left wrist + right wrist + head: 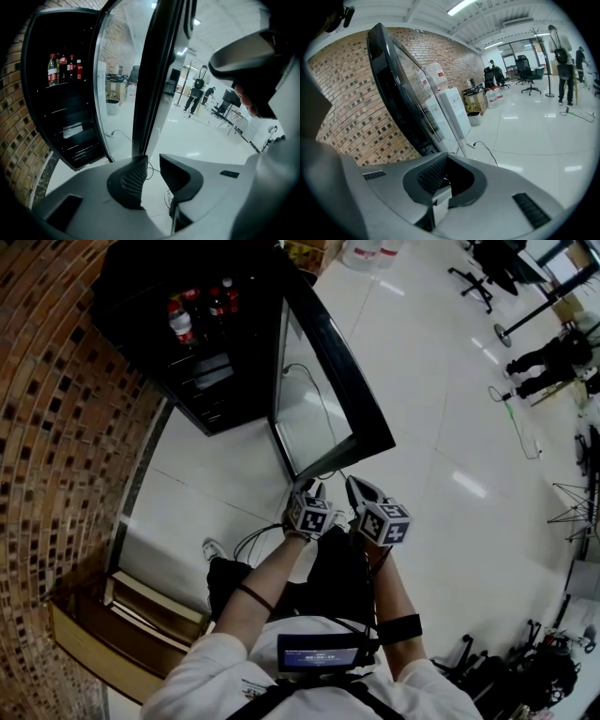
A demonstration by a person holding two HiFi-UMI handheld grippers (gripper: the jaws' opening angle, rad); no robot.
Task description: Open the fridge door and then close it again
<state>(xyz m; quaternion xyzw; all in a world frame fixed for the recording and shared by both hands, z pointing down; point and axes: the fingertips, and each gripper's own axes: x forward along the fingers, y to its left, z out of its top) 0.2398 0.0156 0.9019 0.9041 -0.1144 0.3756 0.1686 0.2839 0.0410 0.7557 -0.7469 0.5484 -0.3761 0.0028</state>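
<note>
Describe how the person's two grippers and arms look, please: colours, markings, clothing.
The left gripper and right gripper have pale grey shells with black ribbed pads. Each carries a cube with black-and-white square markers. The person wears a white short-sleeved top; a broad black strap circles the right arm, a thin dark band the left.

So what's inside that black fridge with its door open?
A few red-labelled bottles stand on an upper shelf of the fridge. Lower shelves look dark, one bearing a pale flat item; the rest is lost in shadow.
</note>
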